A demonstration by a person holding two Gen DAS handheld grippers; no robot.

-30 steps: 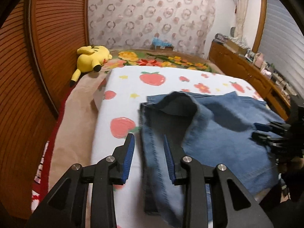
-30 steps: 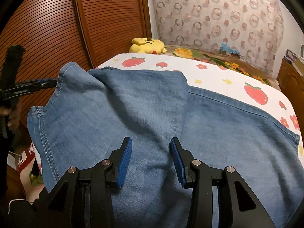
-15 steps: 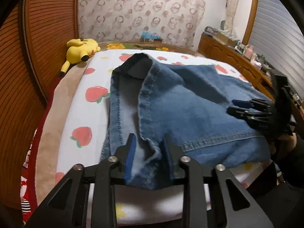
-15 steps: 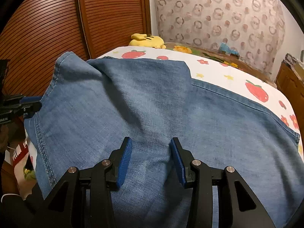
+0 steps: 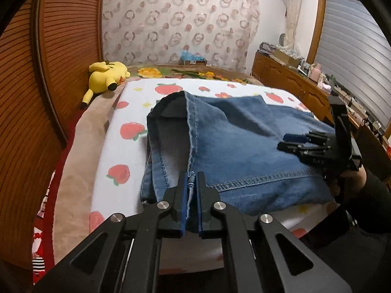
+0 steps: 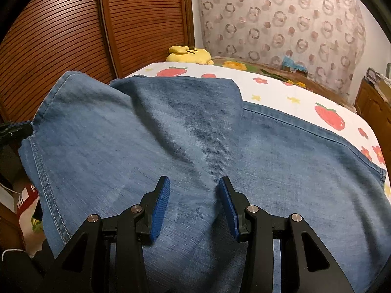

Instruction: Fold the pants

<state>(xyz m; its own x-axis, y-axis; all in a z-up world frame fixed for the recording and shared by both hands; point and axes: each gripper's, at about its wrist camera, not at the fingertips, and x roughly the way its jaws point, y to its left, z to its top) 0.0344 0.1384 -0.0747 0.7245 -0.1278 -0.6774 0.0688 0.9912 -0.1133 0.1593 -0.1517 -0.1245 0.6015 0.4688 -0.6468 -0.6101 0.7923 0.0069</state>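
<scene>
Blue denim pants (image 5: 239,146) lie folded over on a bed with a strawberry-print sheet (image 5: 127,151). My left gripper (image 5: 192,180) is shut on the hem seam of the pants at the near edge, lifting it slightly. My right gripper (image 6: 193,195) is open, its blue pads (image 6: 161,202) hovering just over the flat denim (image 6: 185,131); it also shows in the left wrist view (image 5: 293,144) at the right. The left gripper's tip (image 6: 14,129) shows at the left edge of the right wrist view, at the hem corner.
A yellow plush toy (image 5: 105,75) lies at the far left of the bed by a slatted wooden wardrobe (image 5: 36,97). A wooden dresser (image 5: 293,85) with clutter stands along the right. A patterned curtain (image 5: 180,24) hangs behind.
My left gripper has closed on the hem seam of the pants and drawn it toward the near edge. The right gripper has stayed open over the denim.
</scene>
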